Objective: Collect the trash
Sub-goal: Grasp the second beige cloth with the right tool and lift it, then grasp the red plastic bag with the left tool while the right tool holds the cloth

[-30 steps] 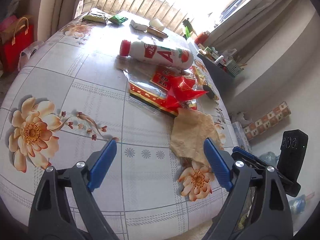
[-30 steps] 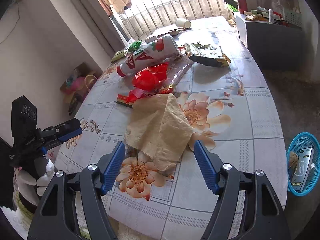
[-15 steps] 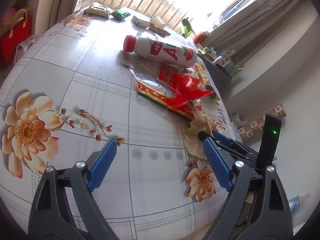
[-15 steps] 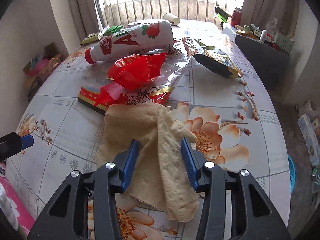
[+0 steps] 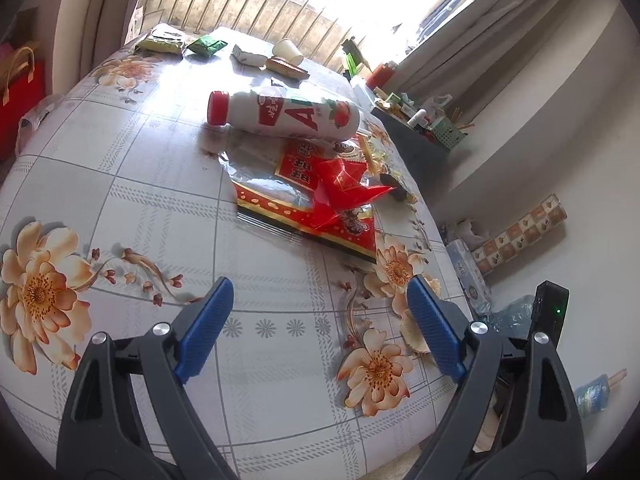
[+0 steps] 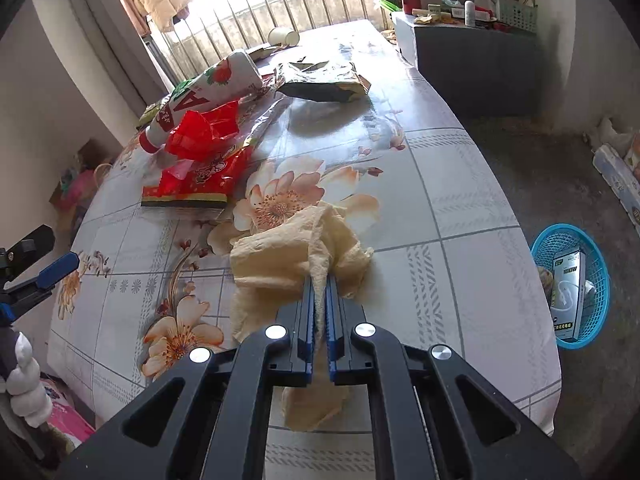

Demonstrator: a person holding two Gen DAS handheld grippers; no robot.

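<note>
Crumpled tan paper (image 6: 304,248) is sitting near the table's (image 6: 460,184) front edge, and your right gripper (image 6: 319,286) is pinching a fold of it; its jaws have just been closing onto it. Your left gripper (image 5: 320,300) is hovering spread wide over bare tablecloth, nothing between the pads. Beyond the paper, a red wrapper (image 6: 200,168) and a white bottle (image 5: 288,114) reading "A" are lying flat. Box in the blue basket (image 6: 596,312) is reading "100W".

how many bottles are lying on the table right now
1: a white plastic bottle with a red cap lies on its side mid-table, resting partly on the red and silver wrappers. More could be hidden in the clutter by the window.
</note>
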